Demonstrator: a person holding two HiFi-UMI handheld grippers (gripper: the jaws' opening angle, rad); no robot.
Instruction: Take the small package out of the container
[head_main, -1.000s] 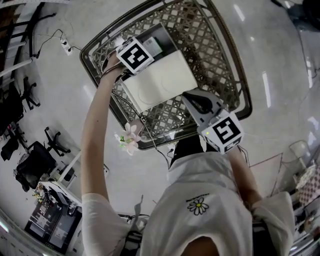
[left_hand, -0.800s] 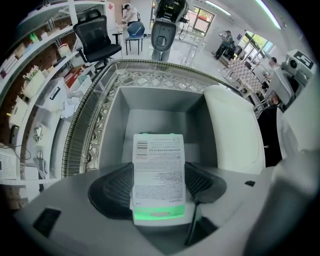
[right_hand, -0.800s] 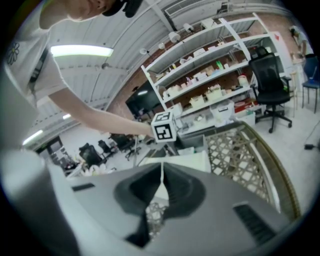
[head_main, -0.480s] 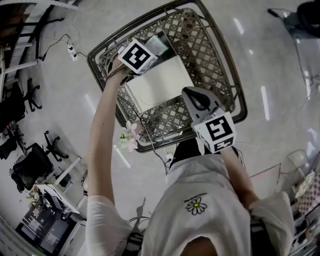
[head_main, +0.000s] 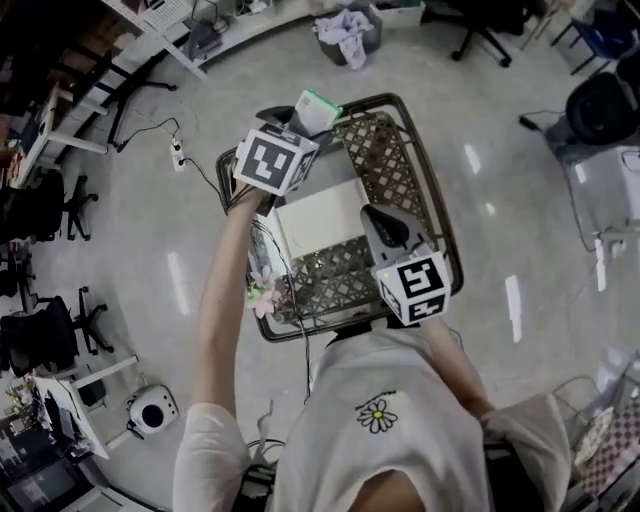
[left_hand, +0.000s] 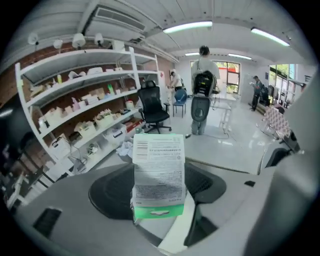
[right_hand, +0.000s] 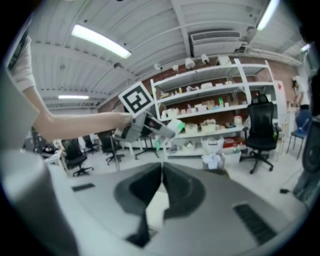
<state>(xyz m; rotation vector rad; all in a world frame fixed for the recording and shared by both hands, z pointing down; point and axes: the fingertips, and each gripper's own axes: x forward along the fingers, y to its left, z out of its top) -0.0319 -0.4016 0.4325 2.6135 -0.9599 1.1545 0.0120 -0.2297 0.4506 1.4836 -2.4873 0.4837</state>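
Left gripper (head_main: 296, 128): jaws clamped on the small package (head_main: 316, 109). In the left gripper view the package (left_hand: 159, 172) stands upright between the dark pads, printed face to the camera and green band at its lower end, and rises clear above the jaws.

Position of the package: lifted out of the container (head_main: 385, 150). From the head view it lies over the far rim, touching neither the mesh nor anything else. The right gripper view confirms it (right_hand: 176, 127) in open air, at the end of the outstretched arm.

Right gripper (head_main: 380, 222): jaws closed together, tips meeting (right_hand: 162, 175), with nothing held. It hangs over the near half of the container, above the white box (head_main: 318, 222).

Edges: the container is a wire-mesh basket with a dark rim all round. The white box fills most of its middle, leaving bare mesh at the far right corner and along the near side.

Surroundings: bare glossy floor lies on the right and far sides of the container. To the left of it a power strip (head_main: 180, 153) with its cable lies on the floor. Office chairs (head_main: 40, 205) stand well apart at the left edge, and a bin with cloth (head_main: 347, 28) stands beyond the far rim. In front of the left gripper are white shelving (left_hand: 85, 100), a black chair (left_hand: 152, 102) and a person with a backpack (left_hand: 202, 75), all well apart from the package.
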